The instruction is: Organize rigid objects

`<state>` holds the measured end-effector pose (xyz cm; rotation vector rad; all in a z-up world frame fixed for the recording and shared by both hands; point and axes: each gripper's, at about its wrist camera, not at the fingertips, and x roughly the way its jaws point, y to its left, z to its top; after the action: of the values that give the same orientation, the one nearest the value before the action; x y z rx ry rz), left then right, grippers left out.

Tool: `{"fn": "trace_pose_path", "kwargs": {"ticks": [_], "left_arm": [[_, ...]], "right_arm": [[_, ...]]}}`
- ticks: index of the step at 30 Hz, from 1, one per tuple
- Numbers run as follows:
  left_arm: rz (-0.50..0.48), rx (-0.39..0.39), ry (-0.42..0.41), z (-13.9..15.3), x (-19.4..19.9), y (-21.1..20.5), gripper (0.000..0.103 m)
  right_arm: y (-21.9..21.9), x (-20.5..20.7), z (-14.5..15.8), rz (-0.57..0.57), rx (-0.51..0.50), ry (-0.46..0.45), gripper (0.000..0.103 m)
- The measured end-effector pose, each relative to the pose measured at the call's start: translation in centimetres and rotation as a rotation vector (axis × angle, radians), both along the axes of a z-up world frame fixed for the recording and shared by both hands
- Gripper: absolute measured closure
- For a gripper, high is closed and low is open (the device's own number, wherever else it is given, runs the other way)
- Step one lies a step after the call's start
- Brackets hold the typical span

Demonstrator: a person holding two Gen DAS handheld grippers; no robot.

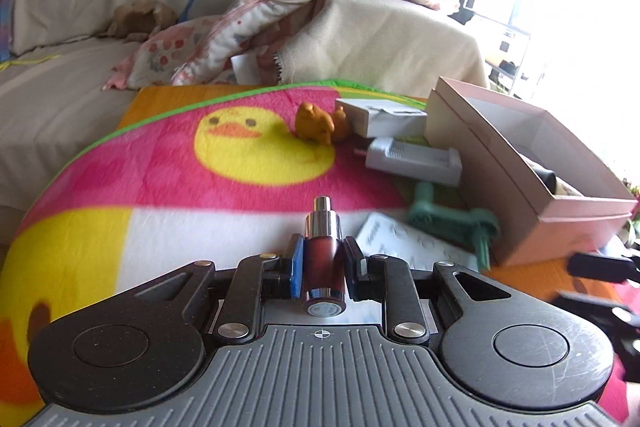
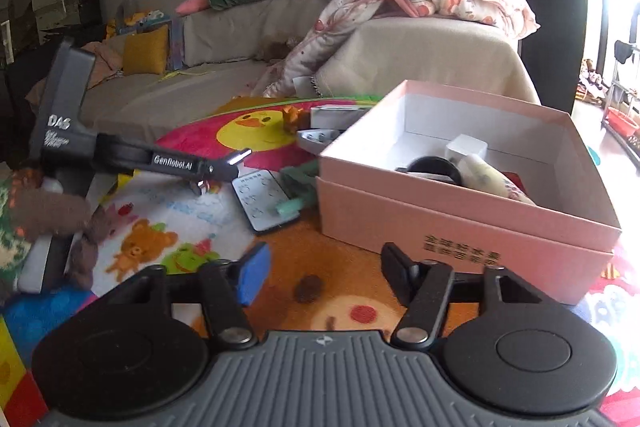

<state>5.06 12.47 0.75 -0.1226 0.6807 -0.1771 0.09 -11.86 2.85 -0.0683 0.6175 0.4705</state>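
**Left gripper carrying a bottle toward the open box**

The left gripper point(image 1: 323, 265) is clamped on a small red bottle point(image 1: 324, 259) with a metal neck, gripped across its body and lying along the fingers, neck forward, apparently so it can be carried clear of the blanket point(image 1: 160, 167) and released into the box point(image 1: 520, 203) to its right. The right gripper point(image 2: 320, 277) hangs empty, jaws spread wide, low before the box, probably ready for the next item. The box, pink outside and white inside, holds a black ring-shaped item point(image 2: 434, 167), a white cube point(image 2: 466, 147) and a pale rounded object point(image 2: 492, 179). A remote point(image 2: 260, 199), a green tool point(image 1: 452, 219), two white cases and a brown figurine point(image 1: 314, 125) lie outside, beside it.
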Motion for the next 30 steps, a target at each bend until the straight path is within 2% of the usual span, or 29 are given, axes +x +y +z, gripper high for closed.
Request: {"fn": "trace_pose_path", "kwargs": {"ticks": [3, 5, 8, 9, 10, 12, 16, 21, 22, 25, 30], "left_arm": [[0.029, -0.035, -0.015, -0.2, -2.3, 0.7, 0.079], [0.038, -0.057, -0.031, -0.2, -3.2, 1.0, 0.079], [0.046, -0.096, -0.036, -0.3, -3.3, 1.6, 0.079], [0.047, -0.106, -0.031, -0.3, -3.3, 1.8, 0.079], [0.047, -0.112, -0.030, -0.4, -3.3, 1.9, 0.079], [0.044, -0.116, -0.034, -0.4, -3.4, 1.9, 0.079], [0.041, -0.121, -0.039, -0.4, -3.7, 1.8, 0.079], [0.014, -0.138, -0.033, -0.3, -4.7, 1.2, 0.079], [0.003, -0.147, -0.028, -0.3, -5.0, 1.0, 0.079], [-0.042, -0.159, -0.024, -0.4, -6.6, -0.3, 0.079], [-0.098, -0.157, -0.007, -0.5, -9.0, -2.3, 0.079]], "right_arm": [[3.6, 0.5, 0.1, -0.069, -0.017, -0.015, 0.057], [5.3, 1.4, 0.0, -0.124, -0.006, 0.021, 0.062], [6.8, 3.1, -0.6, -0.201, 0.024, 0.102, 0.079], [7.1, 3.7, -0.9, -0.219, 0.015, 0.113, 0.090], [7.2, 3.9, -1.0, -0.234, 0.007, 0.113, 0.092], [7.0, 3.8, -0.9, -0.246, 0.013, 0.106, 0.093], [5.4, 2.1, -0.1, -0.197, 0.006, 0.100, 0.096], [1.7, -1.7, 0.2, -0.120, -0.033, 0.125, 0.097], [0.8, -2.4, 0.2, -0.117, -0.044, 0.132, 0.103], [-2.0, -4.3, -0.2, -0.122, -0.078, 0.147, 0.103], [-5.5, -6.5, -0.4, -0.162, -0.155, 0.071, 0.102]]}}
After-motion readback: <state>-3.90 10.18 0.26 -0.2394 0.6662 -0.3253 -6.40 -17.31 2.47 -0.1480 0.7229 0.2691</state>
